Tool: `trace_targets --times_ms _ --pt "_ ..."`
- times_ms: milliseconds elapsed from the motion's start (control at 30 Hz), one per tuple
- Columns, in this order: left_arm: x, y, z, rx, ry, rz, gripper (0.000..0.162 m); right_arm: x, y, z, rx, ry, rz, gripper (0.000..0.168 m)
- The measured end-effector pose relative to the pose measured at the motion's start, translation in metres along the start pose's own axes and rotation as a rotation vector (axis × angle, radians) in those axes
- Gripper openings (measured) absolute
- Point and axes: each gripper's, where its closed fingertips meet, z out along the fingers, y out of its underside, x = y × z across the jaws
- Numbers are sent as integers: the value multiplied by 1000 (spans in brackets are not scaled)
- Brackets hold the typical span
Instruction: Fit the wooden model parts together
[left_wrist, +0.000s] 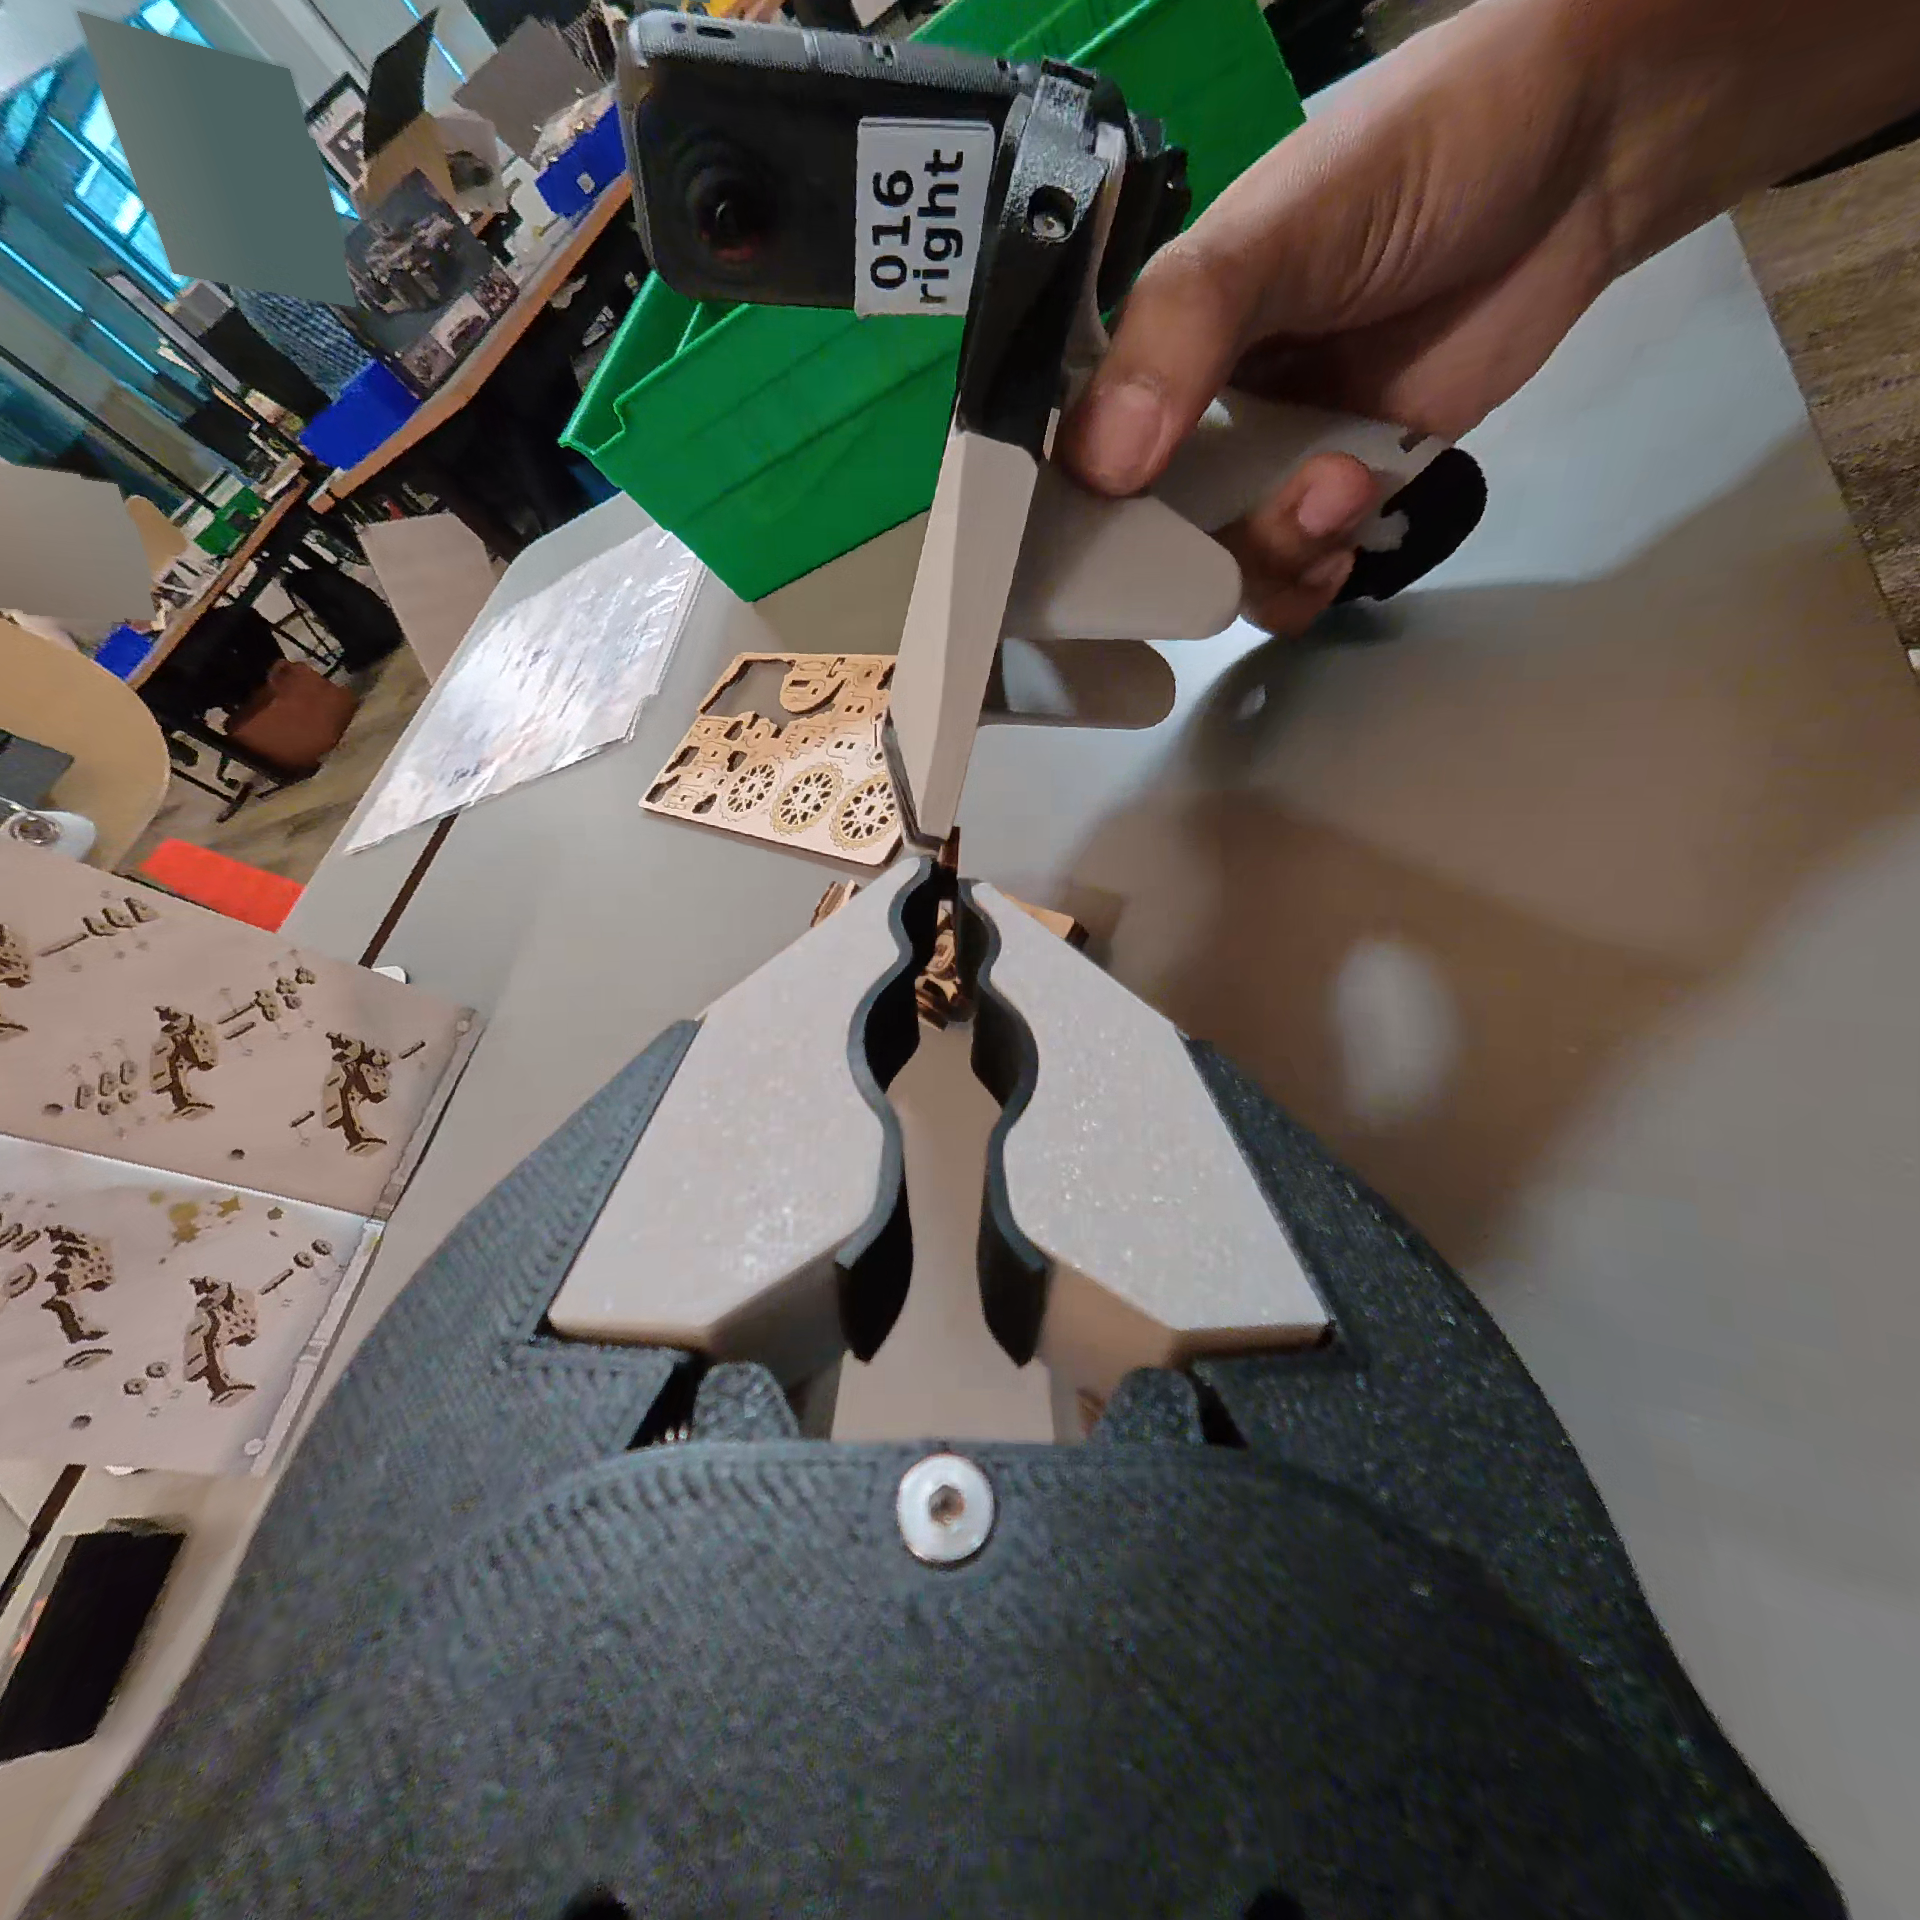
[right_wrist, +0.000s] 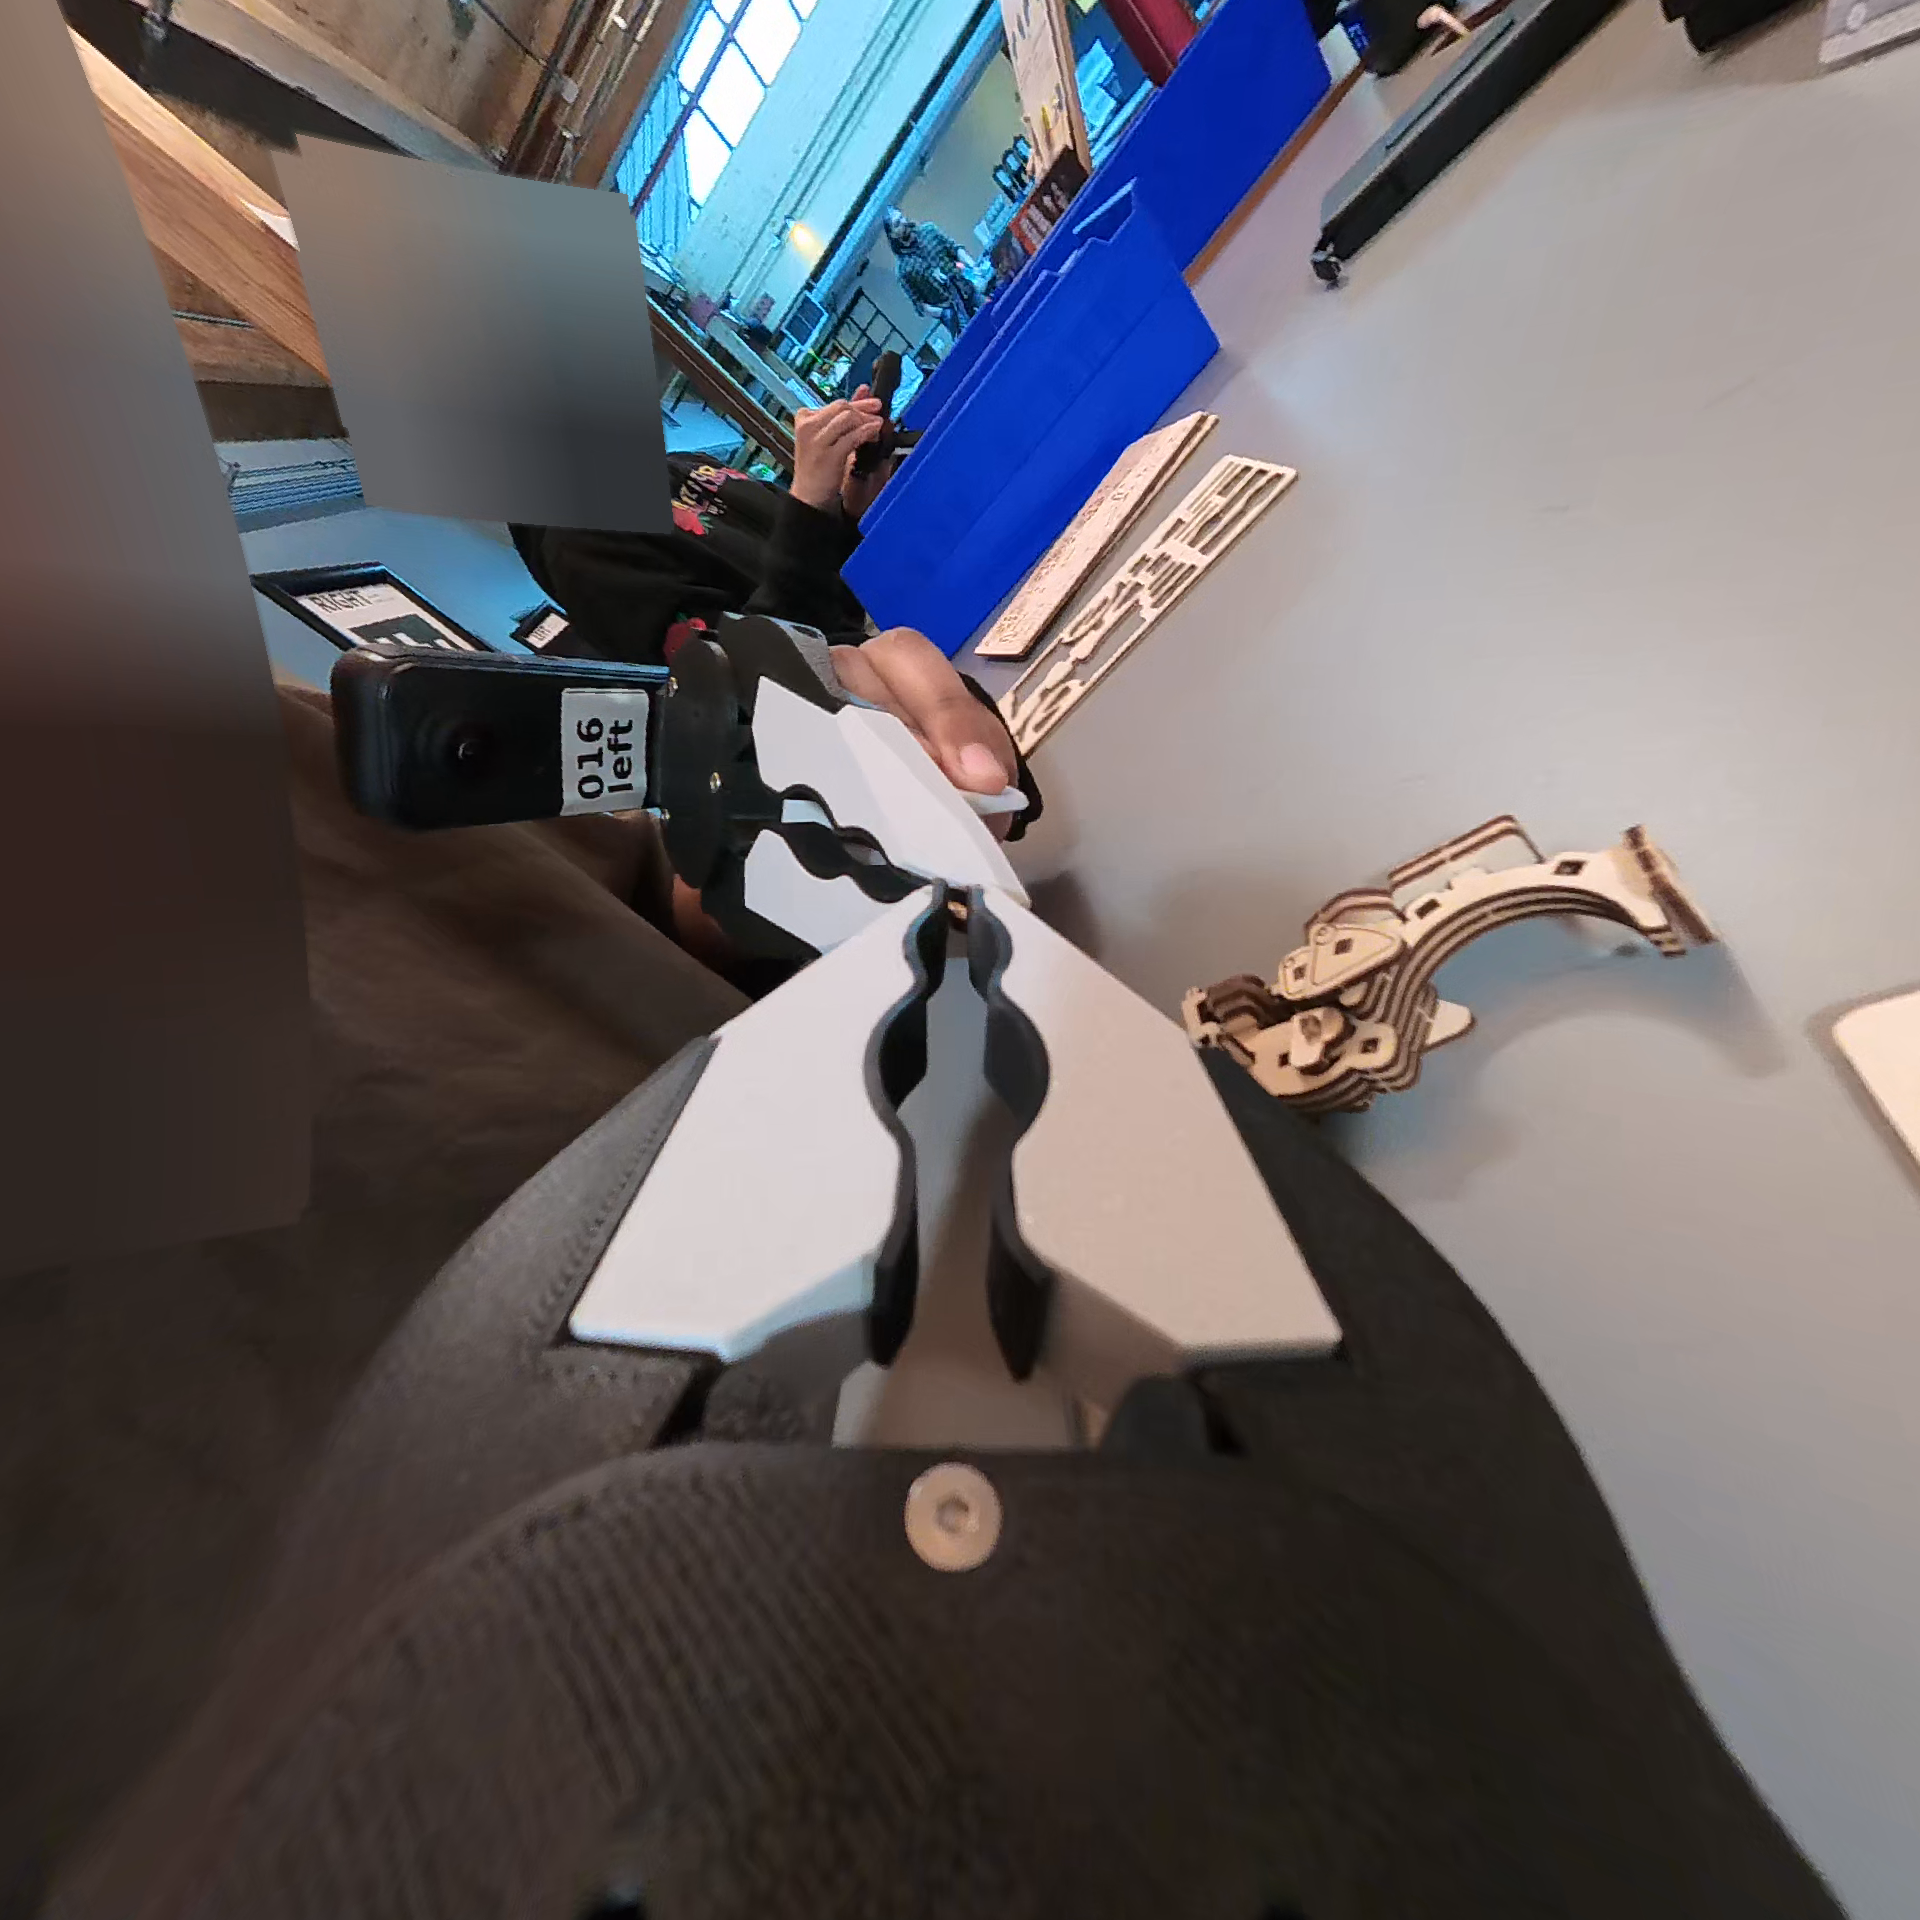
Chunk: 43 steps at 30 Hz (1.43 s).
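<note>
In the left wrist view my left gripper (left_wrist: 941, 885) has its fingertips nearly together on a small dark wooden part (left_wrist: 949, 856). My right gripper (left_wrist: 932, 831) comes down from above, tip to tip with the left, and pinches the same part. In the right wrist view my right gripper (right_wrist: 957, 900) is shut on the small wooden part (right_wrist: 957, 914), and the left gripper (right_wrist: 914, 878) meets it from the left. The part-built layered wooden model (right_wrist: 1351, 997) lies on the grey table (right_wrist: 1558, 520) to the right, apart from both grippers. It shows through the left fingers' gap (left_wrist: 940, 982).
A laser-cut wooden sheet with gears (left_wrist: 790, 774) lies behind the grippers. A green bin (left_wrist: 831, 416) and a bagged sheet (left_wrist: 540, 675) lie farther back, instruction pages (left_wrist: 208, 1091) to the left. Blue bins (right_wrist: 1039, 416) and wooden sheets (right_wrist: 1153, 582) line the table, and a person (right_wrist: 707, 561) sits opposite. The grippers are tip to tip, or close to it.
</note>
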Motion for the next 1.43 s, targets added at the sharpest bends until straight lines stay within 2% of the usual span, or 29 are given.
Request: trace_targets --times_ms 167,367,633,700,800,867,933,1033,1167,1233,1433 --pt "-3 0 -1 3 -13 -4 2 3 -2 -3 6 21 -13 14" --pt "-4 1 -1 0 -17 -10 2 3 2 1 -20 28 -24 5" --pt "-3 2 3 -9 -22 -33 2 5 3 -1 -32 46 -31 4" --pt "-8 4 4 -5 -41 -88 4 2 -2 -3 -9 37 -55 4" --pt "-16 15 6 -23 -61 -185 19 1 -10 -7 29 58 -133 4" --pt "-21 20 7 -26 -37 -314 30 2 -13 -10 31 110 -231 5" --pt "-20 17 8 2 39 -486 36 3 -15 -12 22 170 -360 5" --pt "-12 1 3 119 240 -769 37 0 -16 -11 5 234 -551 4" --pt "-20 -15 -9 273 407 -1025 28 -4 -10 -4 -28 248 -682 4" --pt "-21 -16 -12 299 446 -1061 25 -6 -9 -2 -29 243 -698 4" --pt "-12 -21 -15 308 498 -1010 17 -8 -11 -3 -2 207 -643 4"
